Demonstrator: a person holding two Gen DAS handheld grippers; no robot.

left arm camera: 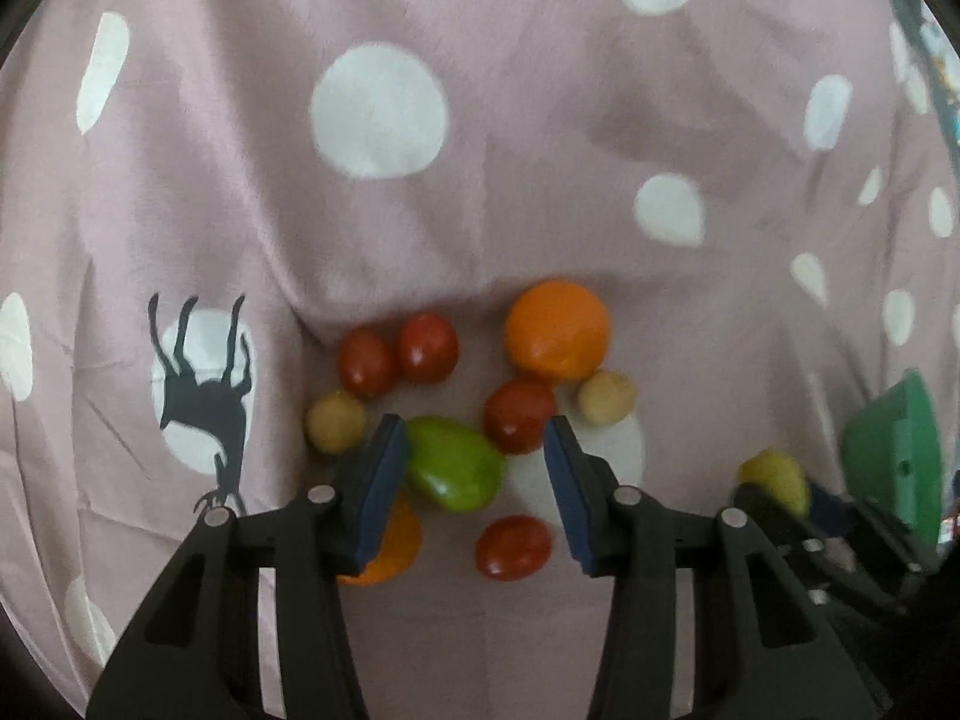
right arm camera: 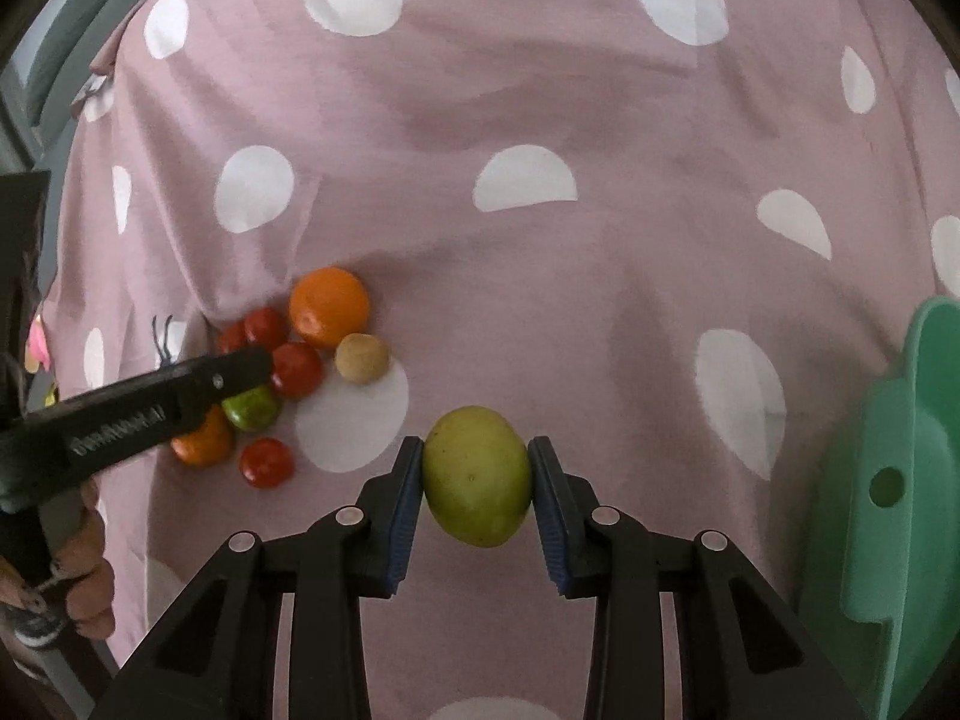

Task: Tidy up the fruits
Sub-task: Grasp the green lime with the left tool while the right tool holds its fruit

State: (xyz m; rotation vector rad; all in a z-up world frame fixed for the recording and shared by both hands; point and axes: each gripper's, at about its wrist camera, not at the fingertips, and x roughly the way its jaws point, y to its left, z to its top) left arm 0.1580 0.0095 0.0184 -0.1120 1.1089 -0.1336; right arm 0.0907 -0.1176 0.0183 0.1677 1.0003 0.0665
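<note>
Left wrist view: the left tongs (left arm camera: 474, 465) stand released, jaws wide apart above a cluster of fruit on the mauve cloth with white dots (left arm camera: 540, 120). A glossy green oval fruit (left arm camera: 456, 471) touches the left blue pad. Around it lie a large round orange (left arm camera: 557, 329), four small red tomatoes, the nearest one (left arm camera: 513, 547) between the jaws, and two tan round fruits (left arm camera: 606, 397).

Right wrist view: the right tongs (right arm camera: 476, 483) are clenched on a yellow-green oval fruit (right arm camera: 477, 476), both pads touching it. A mint-green plastic container (right arm camera: 894, 510) sits at right, well apart from the cluster.
</note>
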